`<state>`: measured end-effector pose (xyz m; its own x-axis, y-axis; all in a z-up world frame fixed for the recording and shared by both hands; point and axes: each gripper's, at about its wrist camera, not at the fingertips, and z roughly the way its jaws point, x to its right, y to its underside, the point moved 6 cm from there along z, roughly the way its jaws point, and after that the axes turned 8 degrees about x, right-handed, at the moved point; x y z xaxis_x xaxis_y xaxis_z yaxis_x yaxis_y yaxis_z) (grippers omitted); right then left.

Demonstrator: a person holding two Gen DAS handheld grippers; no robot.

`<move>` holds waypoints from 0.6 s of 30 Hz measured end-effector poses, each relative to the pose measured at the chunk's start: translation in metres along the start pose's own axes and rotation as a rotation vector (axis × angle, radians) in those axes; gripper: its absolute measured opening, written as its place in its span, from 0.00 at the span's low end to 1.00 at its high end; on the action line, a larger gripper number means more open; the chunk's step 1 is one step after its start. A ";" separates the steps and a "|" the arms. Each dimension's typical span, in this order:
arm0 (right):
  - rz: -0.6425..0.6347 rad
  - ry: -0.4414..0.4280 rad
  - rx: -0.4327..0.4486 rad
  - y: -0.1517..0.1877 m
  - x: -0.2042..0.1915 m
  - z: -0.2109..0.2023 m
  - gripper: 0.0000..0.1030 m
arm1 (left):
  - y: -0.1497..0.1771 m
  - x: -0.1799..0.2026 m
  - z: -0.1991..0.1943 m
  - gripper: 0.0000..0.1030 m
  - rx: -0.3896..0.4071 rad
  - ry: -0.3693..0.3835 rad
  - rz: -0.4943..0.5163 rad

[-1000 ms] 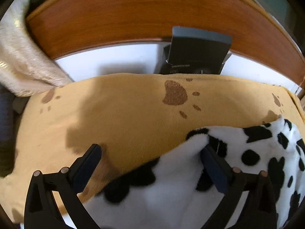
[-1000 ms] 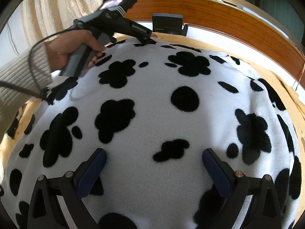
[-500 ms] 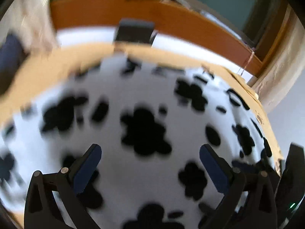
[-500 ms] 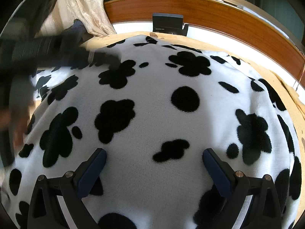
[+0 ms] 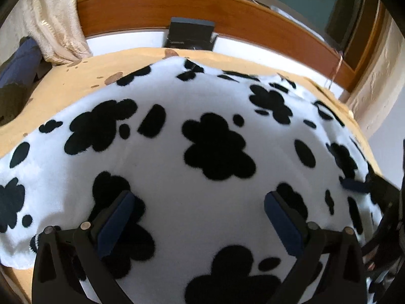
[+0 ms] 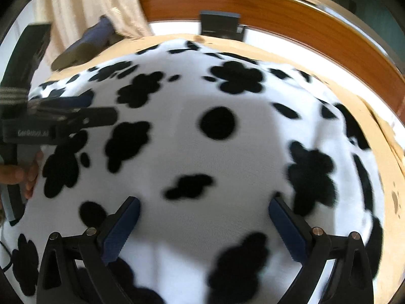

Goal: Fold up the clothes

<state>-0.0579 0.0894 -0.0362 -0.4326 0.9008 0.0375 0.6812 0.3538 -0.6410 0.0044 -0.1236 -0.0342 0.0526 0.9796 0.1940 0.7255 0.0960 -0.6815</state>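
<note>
Left tongs (image 5: 198,220) wide open, holding nothing, over the cow-print fleece (image 5: 202,152). Right tongs (image 6: 203,221) likewise spread and empty above it. Fleece lies spread flat on a tan paw-print blanket (image 5: 76,81); wooden board (image 5: 227,17) behind, cream curtain (image 5: 55,20) far left
</note>
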 end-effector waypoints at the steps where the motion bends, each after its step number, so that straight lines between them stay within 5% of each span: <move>1: 0.001 0.029 0.004 0.002 0.006 -0.007 1.00 | 0.004 0.000 -0.003 0.99 -0.008 0.020 0.004; 6: -0.035 0.123 0.100 0.020 0.029 -0.064 1.00 | 0.017 0.002 -0.052 1.00 0.021 0.206 -0.054; 8: -0.017 0.123 0.128 0.032 0.037 -0.081 1.00 | 0.025 -0.008 -0.070 1.00 0.035 0.228 -0.074; 14: 0.065 0.075 0.088 0.065 0.047 -0.064 1.00 | 0.056 -0.068 -0.091 1.00 0.038 -0.013 -0.072; 18: 0.109 0.032 0.032 0.071 0.053 -0.050 1.00 | 0.077 -0.092 -0.095 0.99 0.044 -0.046 -0.066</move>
<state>-0.0025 0.1748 -0.0414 -0.3373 0.9414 -0.0095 0.7039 0.2454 -0.6666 0.1209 -0.2236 -0.0376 -0.0266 0.9780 0.2071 0.6958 0.1668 -0.6986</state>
